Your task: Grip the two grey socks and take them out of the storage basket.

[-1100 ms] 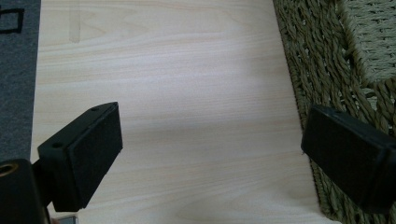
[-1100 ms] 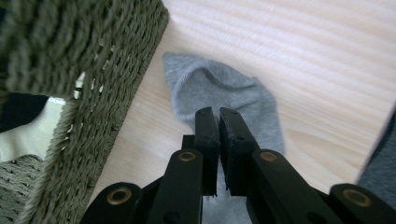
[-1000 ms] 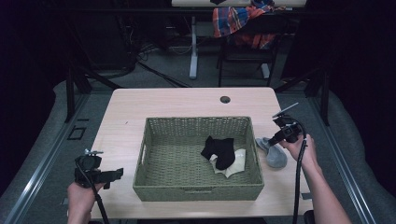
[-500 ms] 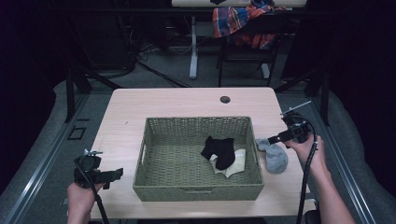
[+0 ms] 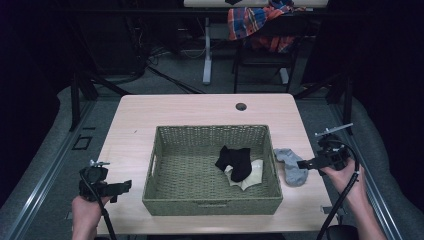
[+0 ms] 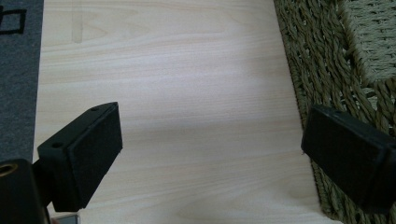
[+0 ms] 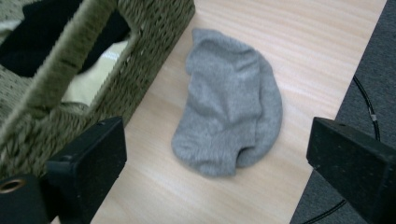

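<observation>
Right gripper view: jaws spread wide, the right gripper (image 7: 219, 163) lines up on a grey sock (image 7: 231, 105) lying on the table (image 7: 299, 42) beside the basket (image 7: 154, 56); left gripper (image 6: 210, 158) waits, empty and open.

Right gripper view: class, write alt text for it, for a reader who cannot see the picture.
A grey sock lies crumpled on the light wooden table, between the open right gripper and its two black fingers. A woven basket stands just left of the sock, with black and cream fabric inside; grey floor and a cable show at right.
</observation>
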The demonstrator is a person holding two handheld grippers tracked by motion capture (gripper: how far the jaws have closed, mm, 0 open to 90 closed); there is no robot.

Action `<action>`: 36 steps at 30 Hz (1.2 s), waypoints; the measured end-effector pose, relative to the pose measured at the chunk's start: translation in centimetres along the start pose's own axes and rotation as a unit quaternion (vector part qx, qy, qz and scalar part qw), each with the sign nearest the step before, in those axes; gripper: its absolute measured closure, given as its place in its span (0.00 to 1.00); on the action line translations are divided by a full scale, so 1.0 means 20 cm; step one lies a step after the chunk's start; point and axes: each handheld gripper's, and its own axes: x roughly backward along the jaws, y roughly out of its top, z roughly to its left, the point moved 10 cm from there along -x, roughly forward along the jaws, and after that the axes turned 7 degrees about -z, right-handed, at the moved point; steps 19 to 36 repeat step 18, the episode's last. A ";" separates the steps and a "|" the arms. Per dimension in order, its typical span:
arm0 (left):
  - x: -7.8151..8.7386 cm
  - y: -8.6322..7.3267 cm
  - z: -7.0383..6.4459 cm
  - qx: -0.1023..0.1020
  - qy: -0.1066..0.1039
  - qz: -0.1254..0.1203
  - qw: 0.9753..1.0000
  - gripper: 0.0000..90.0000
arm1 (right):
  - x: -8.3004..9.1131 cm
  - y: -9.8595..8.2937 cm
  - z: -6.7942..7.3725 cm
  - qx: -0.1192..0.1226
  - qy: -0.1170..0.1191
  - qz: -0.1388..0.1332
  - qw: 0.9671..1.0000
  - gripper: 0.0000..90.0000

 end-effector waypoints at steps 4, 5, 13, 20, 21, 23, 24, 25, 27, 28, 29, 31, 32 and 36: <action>0.00 0.00 0.01 0.000 0.001 0.001 1.000 0.06 | 0.00 -0.04 0.02 0.001 0.001 -0.001 1.000 0.03; 0.00 0.00 0.01 0.000 0.001 0.001 1.000 0.06 | 0.00 -0.06 0.02 0.002 0.002 -0.001 1.000 0.02; 0.00 0.00 0.00 -0.002 0.002 0.002 1.000 0.06 | -0.03 -0.17 0.08 0.010 0.014 0.034 0.999 0.00; -0.01 0.00 -0.01 -0.004 0.002 0.002 1.000 0.06 | -0.04 -0.17 0.08 0.007 0.019 0.036 0.999 0.00; -0.01 0.00 -0.01 -0.004 0.002 0.002 1.000 0.06 | -0.04 -0.17 0.08 0.007 0.019 0.036 0.999 0.00; -0.01 0.00 -0.01 -0.004 0.002 0.002 1.000 0.06 | -0.04 -0.17 0.08 0.007 0.019 0.036 0.999 0.00; -0.01 0.00 -0.01 -0.004 0.002 0.002 1.000 0.06 | -0.04 -0.17 0.08 0.007 0.019 0.036 0.999 0.00; -0.01 0.00 -0.01 -0.004 0.002 0.002 1.000 0.06 | -0.04 -0.17 0.08 0.007 0.019 0.036 0.999 0.00; -0.01 0.00 -0.01 -0.004 0.002 0.002 1.000 0.06 | -0.04 -0.17 0.08 0.007 0.019 0.036 0.999 0.00; -0.01 0.00 -0.01 -0.004 0.002 0.002 1.000 0.06 | -0.04 -0.17 0.08 0.007 0.019 0.036 0.999 0.00; -0.01 0.00 -0.01 -0.004 0.002 0.002 1.000 0.06 | -0.04 -0.17 0.08 0.007 0.019 0.036 0.999 0.00; -0.01 0.00 -0.01 -0.004 0.002 0.002 1.000 0.06 | -0.04 -0.17 0.08 0.007 0.019 0.036 0.999 0.00; -0.01 0.00 -0.01 -0.004 0.002 0.002 1.000 0.06 | -0.04 -0.17 0.08 0.007 0.019 0.036 0.999 0.00; -0.01 0.00 -0.01 -0.004 0.002 0.002 1.000 0.06 | -0.04 -0.17 0.08 0.007 0.019 0.036 0.999 0.00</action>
